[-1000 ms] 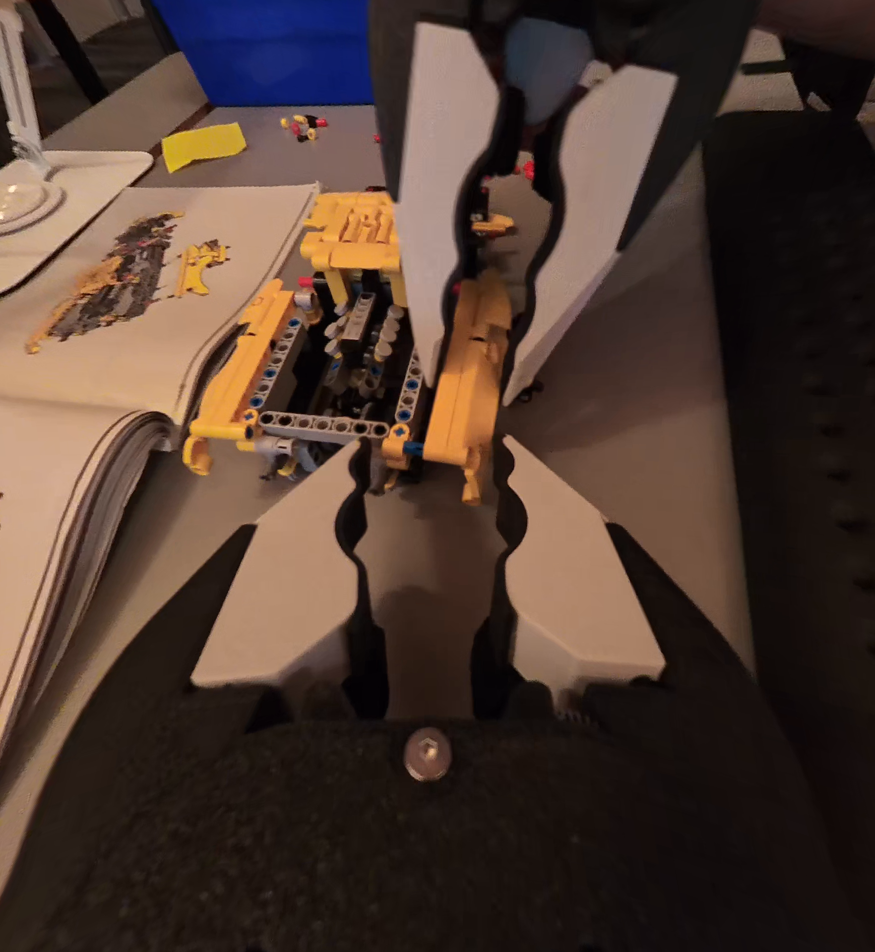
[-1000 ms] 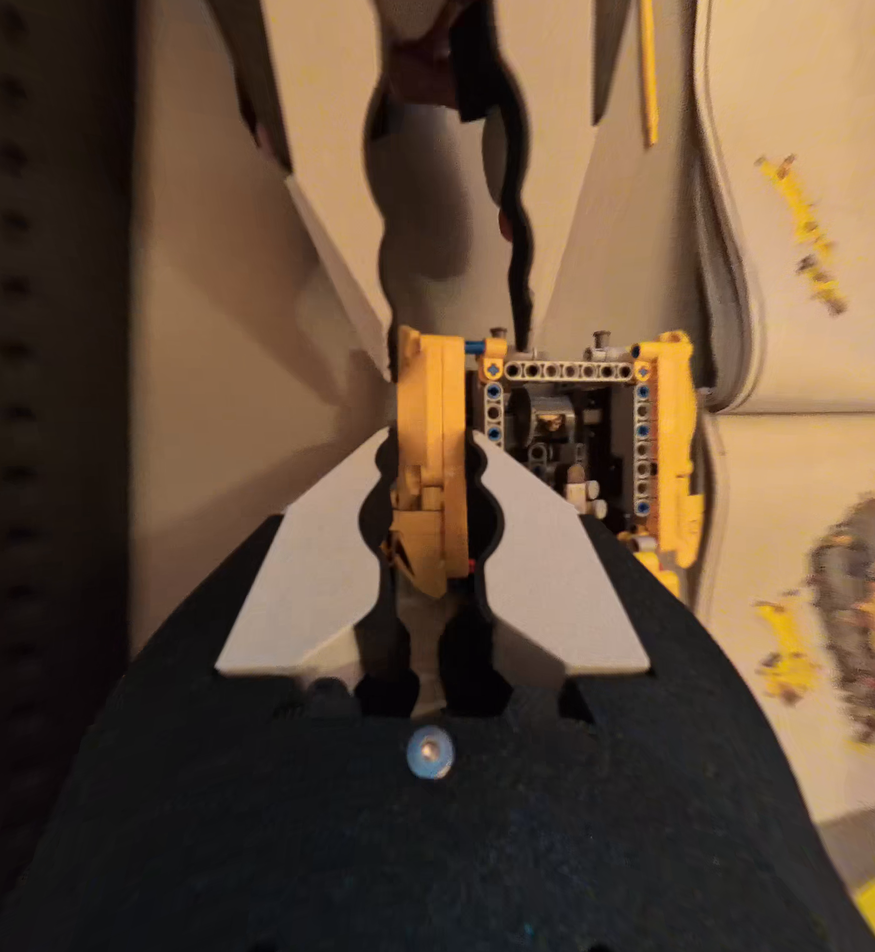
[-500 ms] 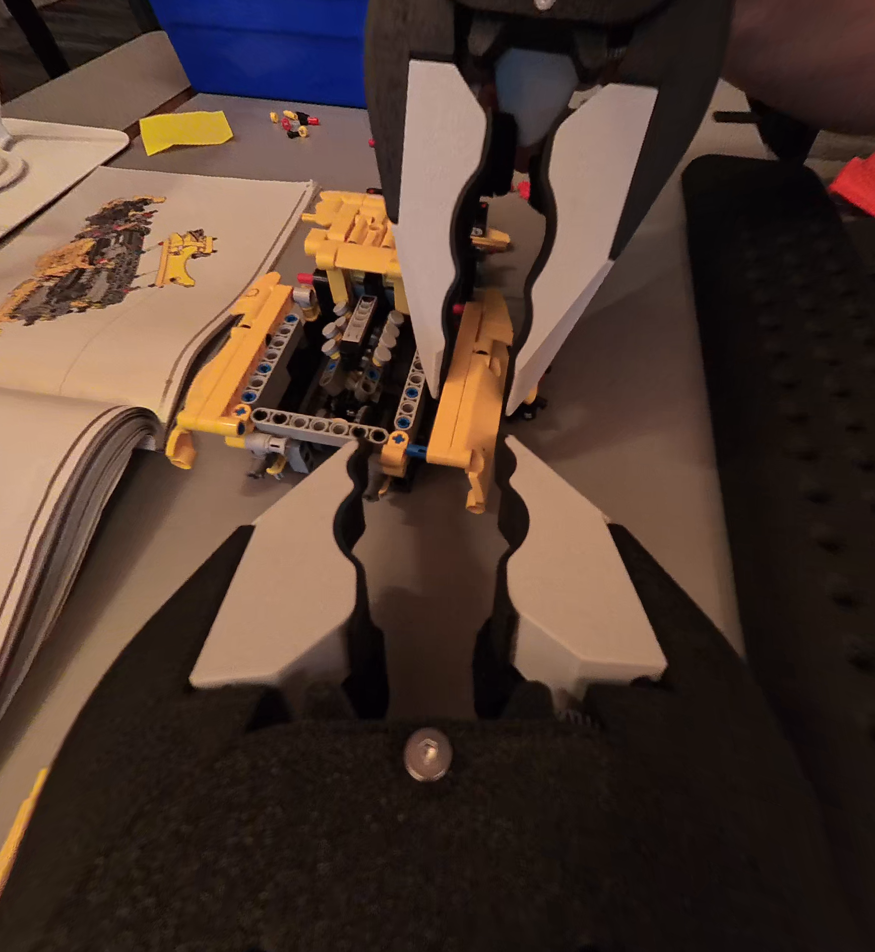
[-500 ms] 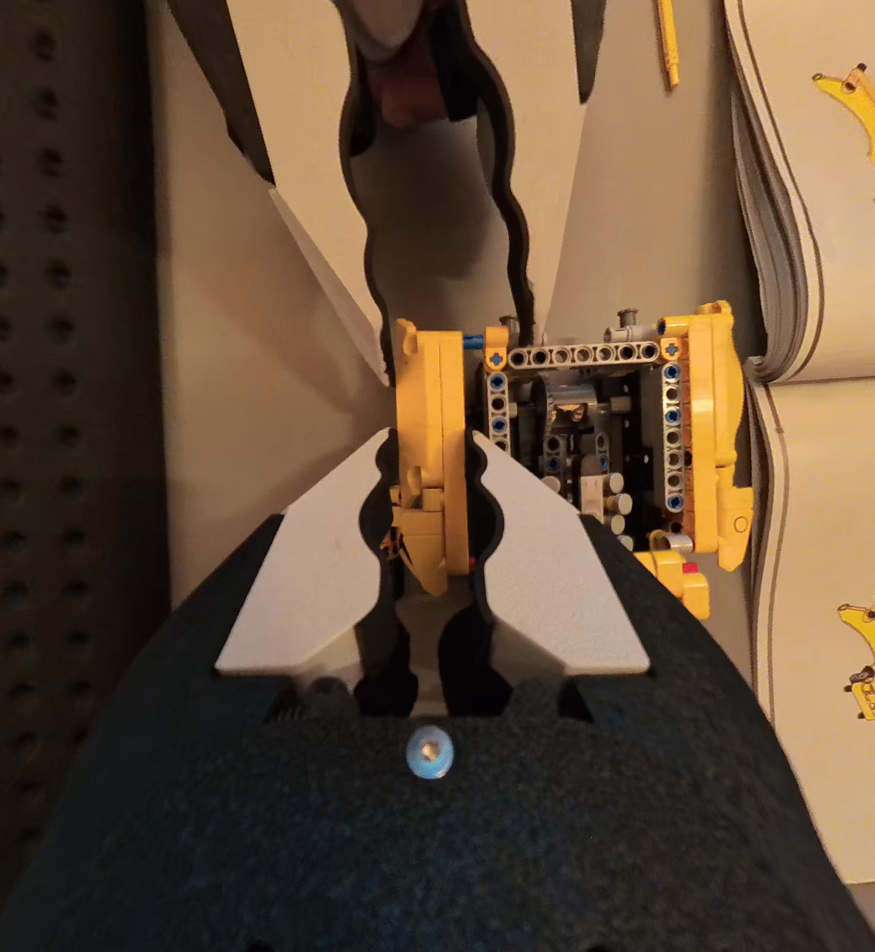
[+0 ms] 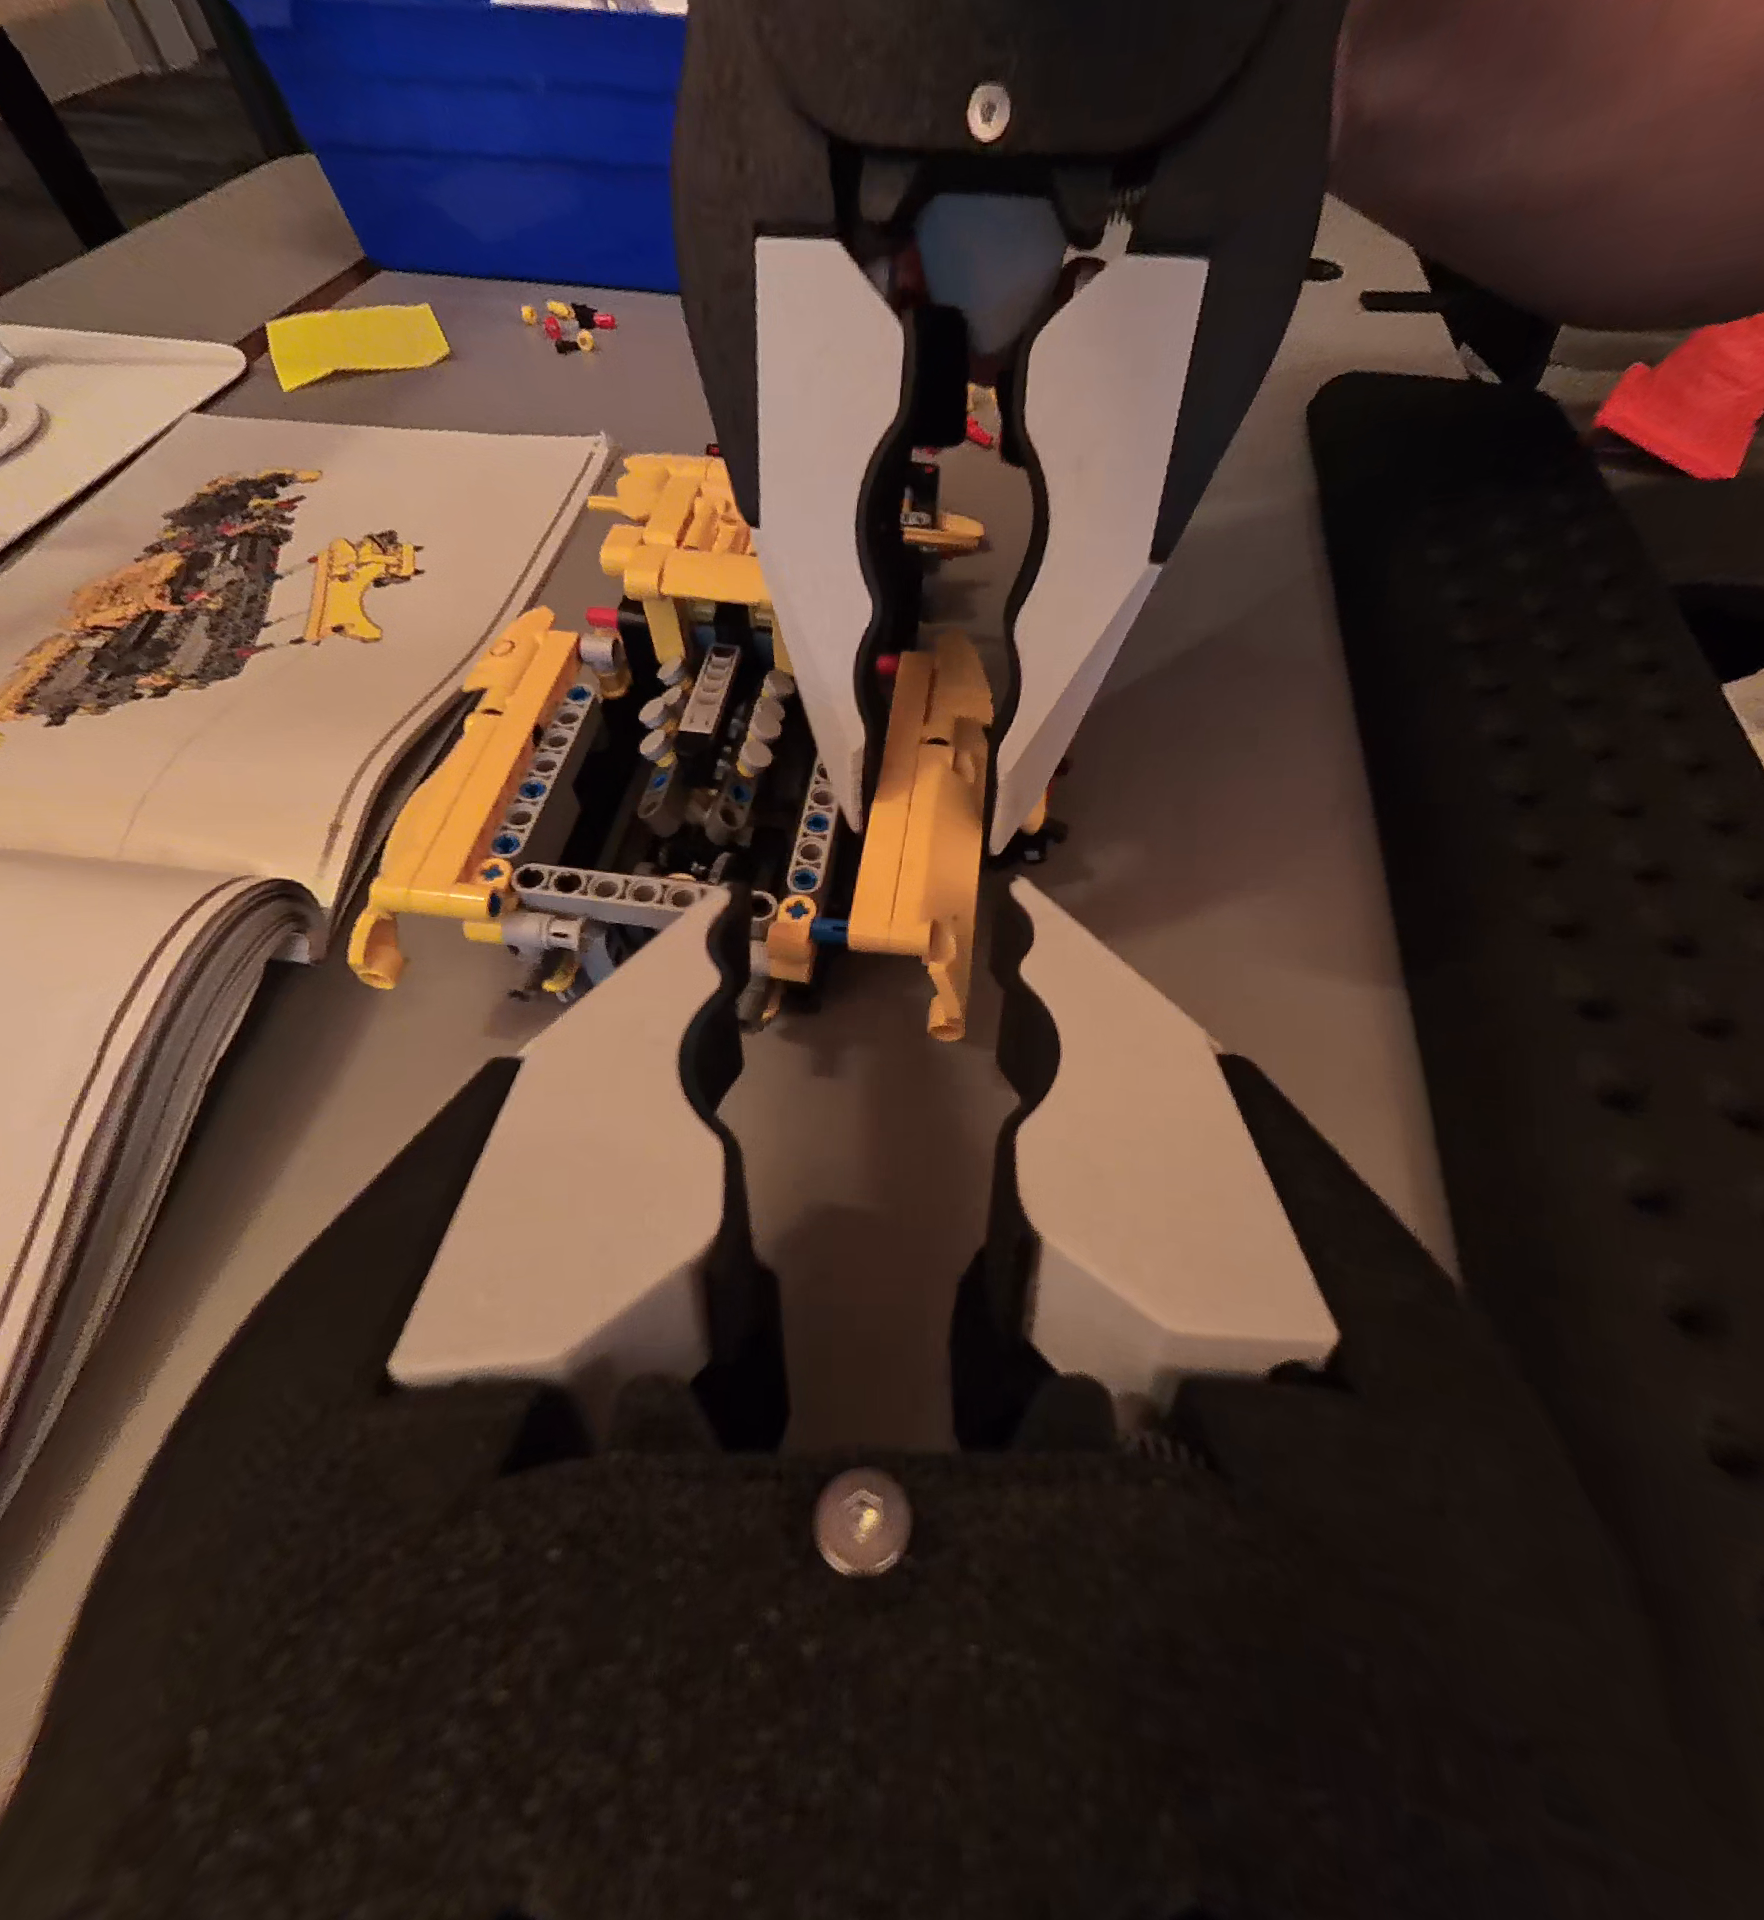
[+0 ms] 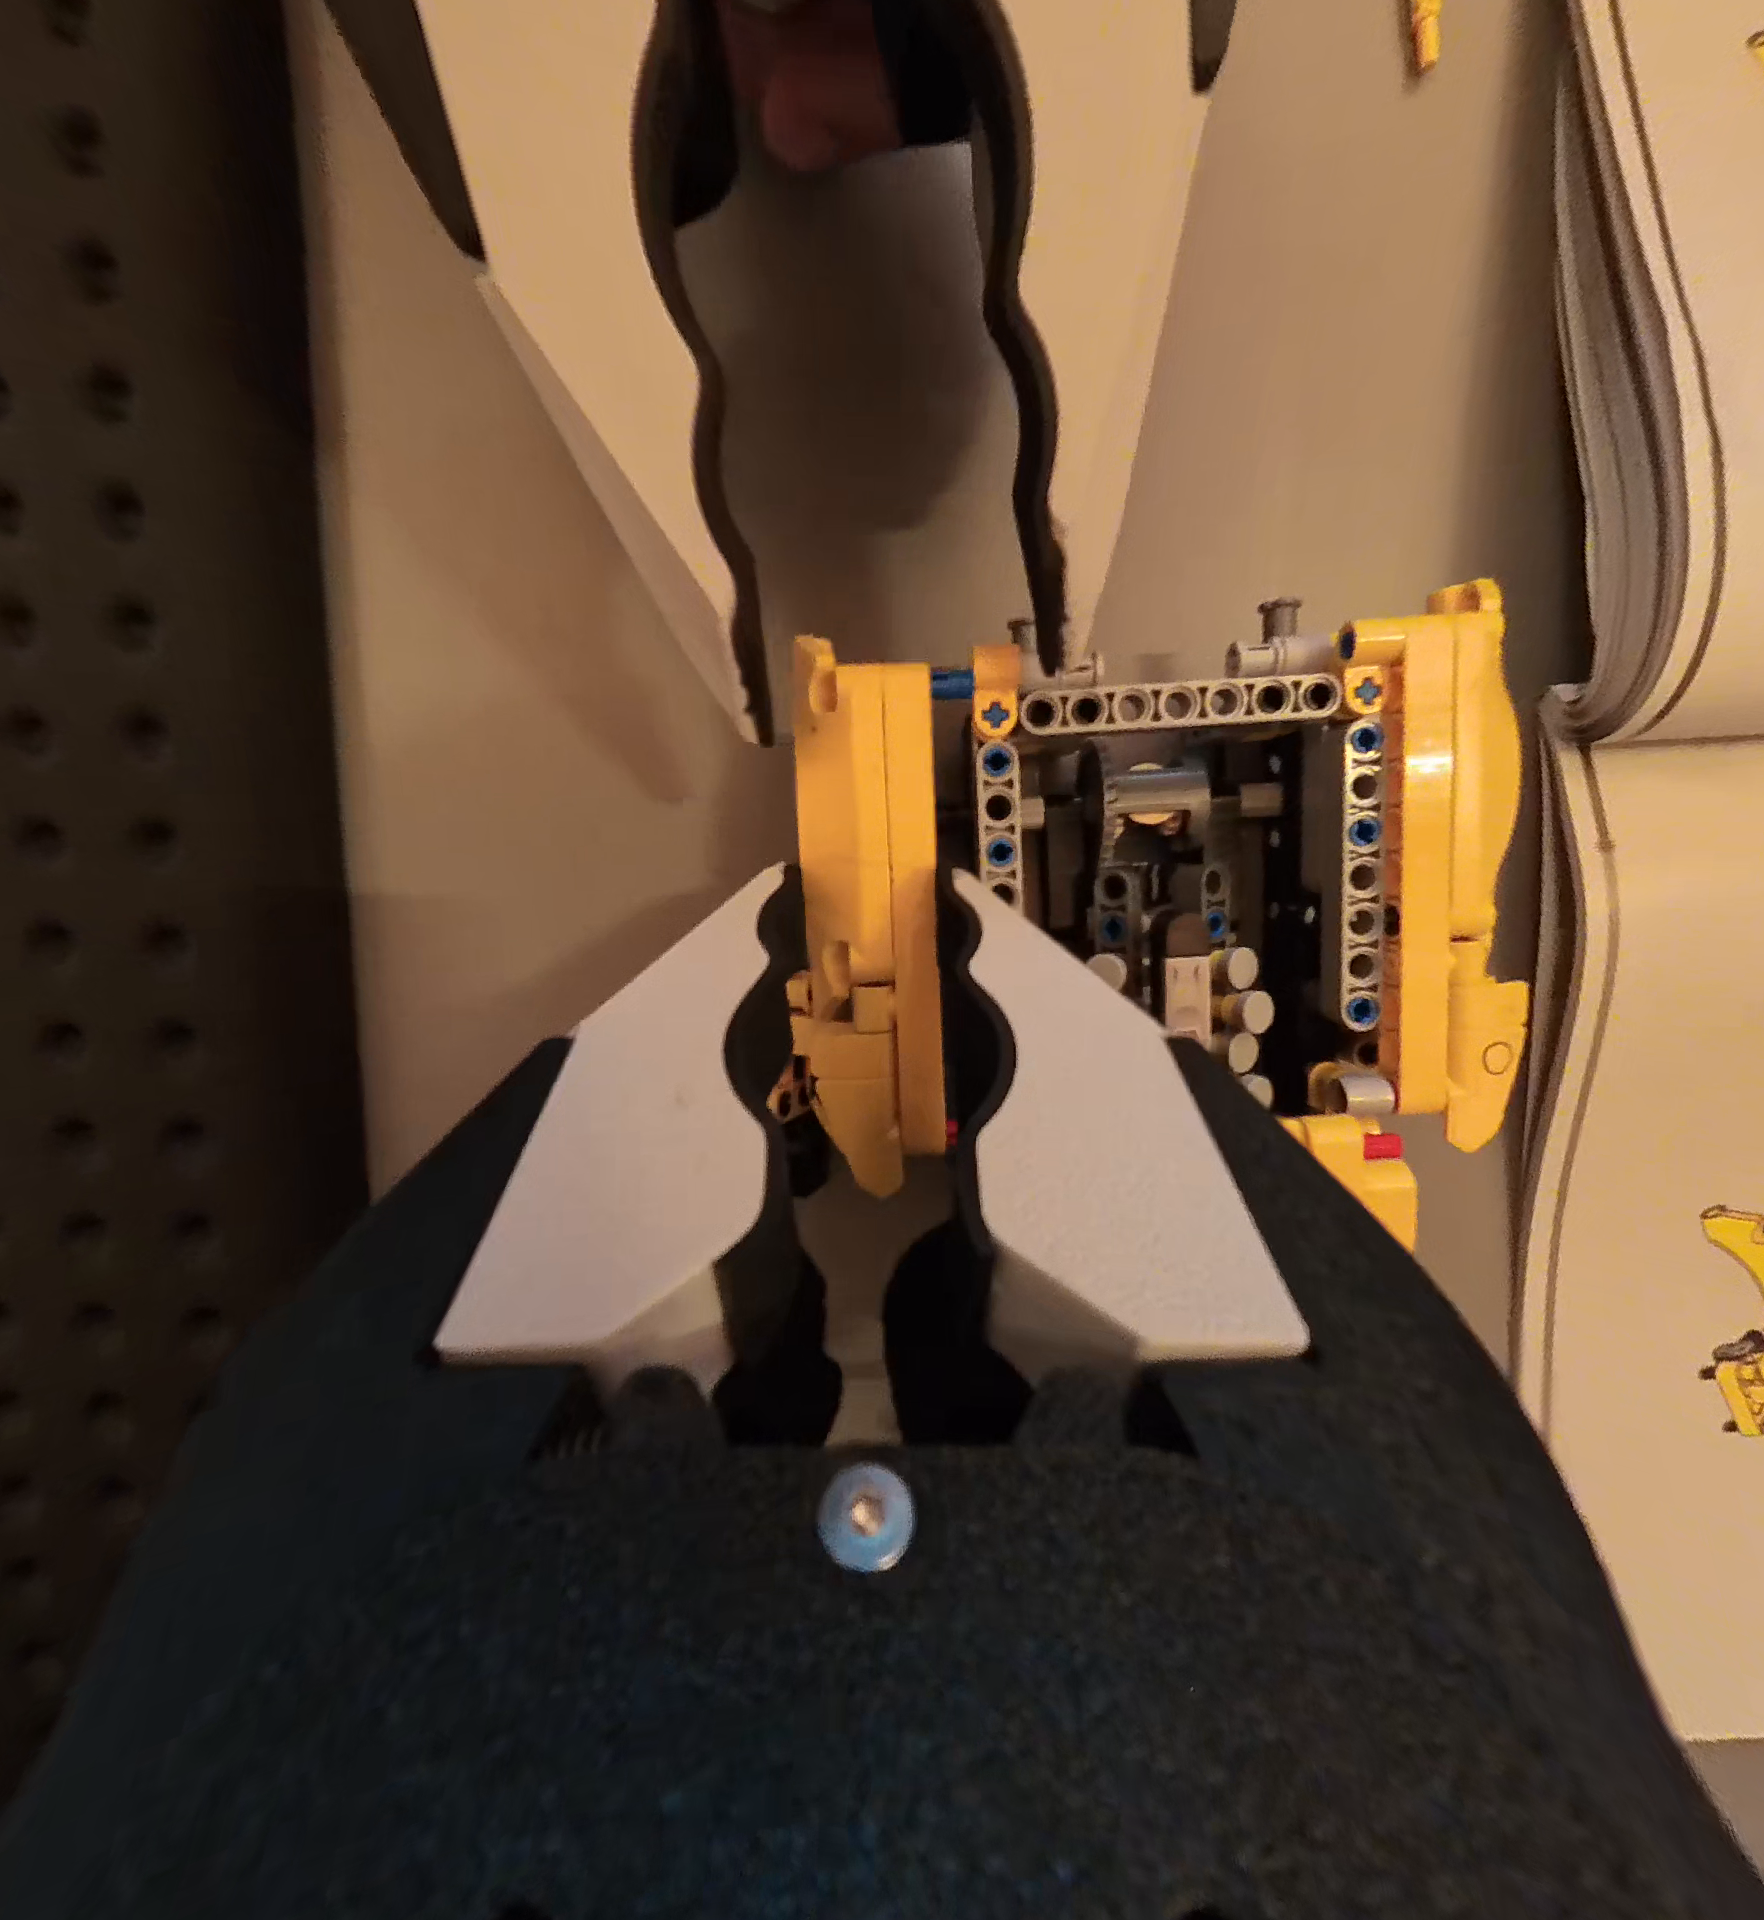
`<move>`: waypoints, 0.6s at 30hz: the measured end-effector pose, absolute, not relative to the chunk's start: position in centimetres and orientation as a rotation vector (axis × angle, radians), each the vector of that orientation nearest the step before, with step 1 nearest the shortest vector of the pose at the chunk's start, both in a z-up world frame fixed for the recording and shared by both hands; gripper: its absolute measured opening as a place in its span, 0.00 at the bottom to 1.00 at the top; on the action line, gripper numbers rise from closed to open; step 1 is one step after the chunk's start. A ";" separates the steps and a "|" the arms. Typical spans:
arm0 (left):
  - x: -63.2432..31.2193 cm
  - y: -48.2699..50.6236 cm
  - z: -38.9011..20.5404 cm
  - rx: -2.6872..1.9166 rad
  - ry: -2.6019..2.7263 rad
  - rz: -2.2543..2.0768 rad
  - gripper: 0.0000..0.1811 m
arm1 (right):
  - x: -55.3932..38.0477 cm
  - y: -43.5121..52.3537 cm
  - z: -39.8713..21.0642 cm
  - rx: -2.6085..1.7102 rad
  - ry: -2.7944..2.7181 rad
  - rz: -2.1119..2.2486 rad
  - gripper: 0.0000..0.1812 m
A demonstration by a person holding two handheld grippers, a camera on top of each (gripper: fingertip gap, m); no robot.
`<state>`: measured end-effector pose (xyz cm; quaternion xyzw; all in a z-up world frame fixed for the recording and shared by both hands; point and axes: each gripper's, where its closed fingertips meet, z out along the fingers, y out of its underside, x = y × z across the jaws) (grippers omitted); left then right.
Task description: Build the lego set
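Frame built: grey-beamed yellow lego chassis (image 6: 1169, 862) | right tongs (image 6: 873, 894) clamping unseated yellow curved side panel (image 6: 862, 831) | left tongs (image 5: 862, 914) agape, empty, opposite | bodywork left

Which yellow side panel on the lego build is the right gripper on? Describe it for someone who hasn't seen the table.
Start at the open instruction book; the lego model sits against its edge. The panel is the yellow one on the side away from the book, between the right gripper fingers, with a gap to the frame; its twin sits flush.
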<state>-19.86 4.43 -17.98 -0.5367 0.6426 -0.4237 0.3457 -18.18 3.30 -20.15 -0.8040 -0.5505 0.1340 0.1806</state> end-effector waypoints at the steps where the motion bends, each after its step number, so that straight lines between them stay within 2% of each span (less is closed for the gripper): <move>1: -19.9 4.4 -18.0 -1.398 1.672 -1.102 0.26 | -18.3 3.4 -20.1 -2.269 -1.555 0.384 0.13; 7: -19.8 4.7 -19.0 -1.459 1.707 -1.106 0.26 | -18.6 3.3 -20.3 -2.285 -1.575 0.399 0.13; 10: -19.8 4.7 -19.0 -1.465 1.714 -1.124 0.21 | -18.6 3.4 -20.4 -2.288 -1.571 0.401 0.13; 18: -19.6 5.0 -19.1 -1.430 1.754 -1.073 0.24 | -18.1 3.4 -20.4 -2.302 -1.564 0.398 0.13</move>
